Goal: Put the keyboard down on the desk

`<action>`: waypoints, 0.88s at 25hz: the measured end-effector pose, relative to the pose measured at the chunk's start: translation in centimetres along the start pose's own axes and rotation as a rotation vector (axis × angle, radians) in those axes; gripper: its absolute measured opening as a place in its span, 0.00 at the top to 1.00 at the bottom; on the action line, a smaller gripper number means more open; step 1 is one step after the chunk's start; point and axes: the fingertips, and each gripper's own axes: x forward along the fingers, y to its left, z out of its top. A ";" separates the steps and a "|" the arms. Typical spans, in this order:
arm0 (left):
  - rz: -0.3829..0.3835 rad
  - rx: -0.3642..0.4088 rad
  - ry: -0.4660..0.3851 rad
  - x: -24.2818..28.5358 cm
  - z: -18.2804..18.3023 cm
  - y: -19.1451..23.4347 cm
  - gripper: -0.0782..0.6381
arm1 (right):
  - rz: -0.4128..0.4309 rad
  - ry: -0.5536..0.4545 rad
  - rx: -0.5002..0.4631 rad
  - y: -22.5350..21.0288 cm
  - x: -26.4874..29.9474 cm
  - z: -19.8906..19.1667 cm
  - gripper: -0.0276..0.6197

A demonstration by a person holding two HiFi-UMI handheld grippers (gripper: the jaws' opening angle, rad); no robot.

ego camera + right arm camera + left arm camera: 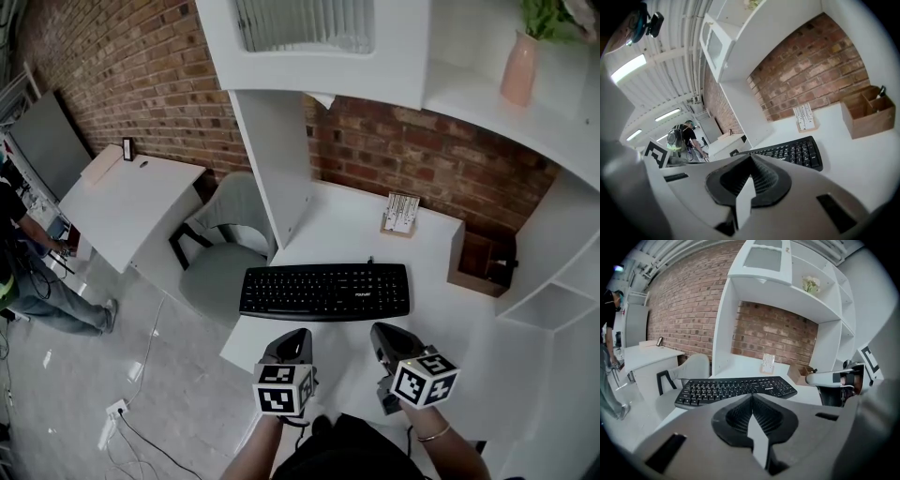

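A black keyboard (325, 292) lies flat on the white desk (431, 309), its left end near the desk's left edge. It also shows ahead of the jaws in the left gripper view (736, 389) and in the right gripper view (793, 152). My left gripper (298, 337) hovers just in front of the keyboard's near edge, jaws shut and empty. Beside it, my right gripper (382, 335) is also shut with nothing between its jaws. Neither gripper touches the keyboard.
A small white stand with cards (400, 215) sits at the back of the desk. A wooden organiser box (482, 263) stands at the right. A grey chair (218, 253) is left of the desk, beyond a white upright panel (277, 169). A person (28, 262) stands far left.
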 end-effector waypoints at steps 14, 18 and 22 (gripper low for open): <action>0.034 -0.027 -0.097 -4.7 0.5 1.1 0.88 | -0.065 -0.014 -0.229 2.0 -2.4 -0.4 0.95; 0.030 -0.019 -0.122 -5.4 1.0 1.0 0.88 | -0.074 -0.021 -0.234 2.1 -2.7 -0.4 0.95; 0.024 -0.015 -0.133 -5.6 1.3 0.9 0.88 | -0.081 -0.027 -0.235 2.0 -3.0 -0.5 0.95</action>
